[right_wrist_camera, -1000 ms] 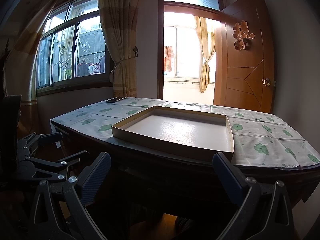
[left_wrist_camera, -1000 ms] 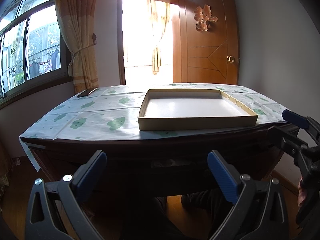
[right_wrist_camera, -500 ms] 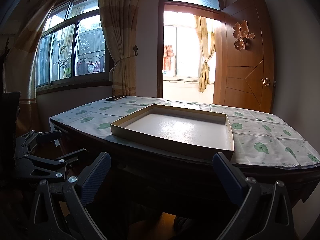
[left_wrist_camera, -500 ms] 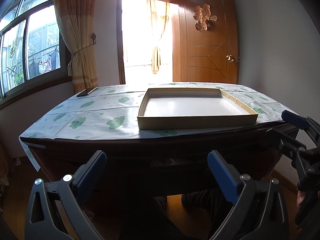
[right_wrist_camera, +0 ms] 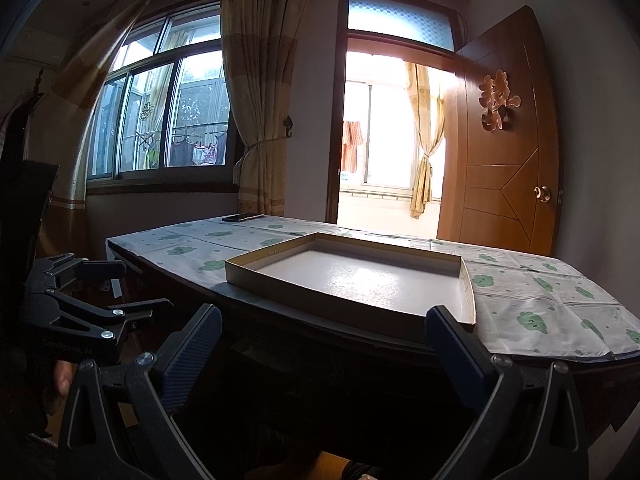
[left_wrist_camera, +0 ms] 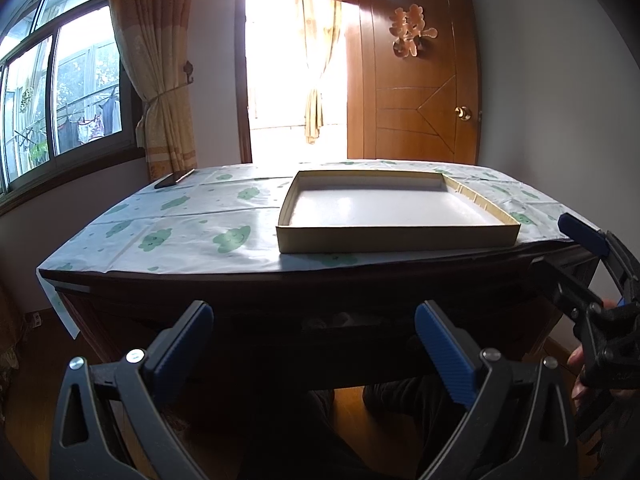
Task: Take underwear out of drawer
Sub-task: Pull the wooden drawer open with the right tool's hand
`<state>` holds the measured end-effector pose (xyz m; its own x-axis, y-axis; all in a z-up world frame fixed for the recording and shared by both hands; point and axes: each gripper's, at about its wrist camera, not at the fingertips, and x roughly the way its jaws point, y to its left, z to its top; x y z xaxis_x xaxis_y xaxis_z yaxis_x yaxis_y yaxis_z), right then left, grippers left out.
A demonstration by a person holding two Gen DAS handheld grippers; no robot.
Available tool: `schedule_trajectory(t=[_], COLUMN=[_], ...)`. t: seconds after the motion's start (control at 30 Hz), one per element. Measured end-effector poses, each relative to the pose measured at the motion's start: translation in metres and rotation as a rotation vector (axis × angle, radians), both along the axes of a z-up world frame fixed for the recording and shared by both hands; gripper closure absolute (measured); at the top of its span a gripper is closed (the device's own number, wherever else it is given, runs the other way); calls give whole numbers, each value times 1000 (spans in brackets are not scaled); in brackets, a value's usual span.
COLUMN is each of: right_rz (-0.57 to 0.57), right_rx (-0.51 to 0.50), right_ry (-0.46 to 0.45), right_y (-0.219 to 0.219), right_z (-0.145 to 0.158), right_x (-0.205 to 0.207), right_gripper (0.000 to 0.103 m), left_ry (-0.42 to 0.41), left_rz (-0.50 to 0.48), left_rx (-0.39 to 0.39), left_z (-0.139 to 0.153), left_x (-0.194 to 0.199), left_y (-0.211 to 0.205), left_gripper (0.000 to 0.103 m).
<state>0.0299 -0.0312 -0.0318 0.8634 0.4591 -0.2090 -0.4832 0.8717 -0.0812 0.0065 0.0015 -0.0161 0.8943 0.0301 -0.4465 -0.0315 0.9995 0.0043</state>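
Note:
My left gripper (left_wrist_camera: pixel 314 346) is open and empty, held in front of the dark wooden table's front side (left_wrist_camera: pixel 280 304). A dim grey bundle (left_wrist_camera: pixel 340 320) shows in a dark gap under the tabletop; I cannot tell whether it is underwear. My right gripper (right_wrist_camera: pixel 324 344) is open and empty, facing the table's dark front (right_wrist_camera: pixel 320 364). The right gripper also shows at the right edge of the left wrist view (left_wrist_camera: pixel 592 276), and the left gripper shows at the left of the right wrist view (right_wrist_camera: pixel 100 292). No drawer front is clearly visible.
A shallow empty cardboard tray (left_wrist_camera: pixel 396 240) (right_wrist_camera: pixel 280 284) lies on the cloud-print tablecloth (left_wrist_camera: pixel 180 232). A dark phone (left_wrist_camera: pixel 174 179) lies at the far left corner. Behind are a curtained window, an open wooden door (left_wrist_camera: pixel 420 100) and a bright doorway.
Both views have shifted slightly; the grippers have edged a little lower and closer to the table front. Both stay open and empty.

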Motion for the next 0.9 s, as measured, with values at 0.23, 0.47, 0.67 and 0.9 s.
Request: schedule_trajectory(t=[0.23, 0.47, 0.67, 0.9], right_rz=[10, -51, -58, -61], right_rx=[-25, -160, -142, -151], right_ry=[-78, -219, -239, -270], right_y=[-6, 1, -4, -2], right_z=[-31, -59, -64, -69], right_x=[27, 43, 57, 59], right_gripper=[1, 1, 1, 1], left_ry=[26, 35, 41, 43], left_rz=[12, 15, 18, 23], left_rx=[-5, -14, -26, -41], left_z=[-7, -8, -9, -8], left_x=[5, 5, 6, 7], left_y=[1, 3, 6, 9], left_gripper=[0, 0, 0, 0])
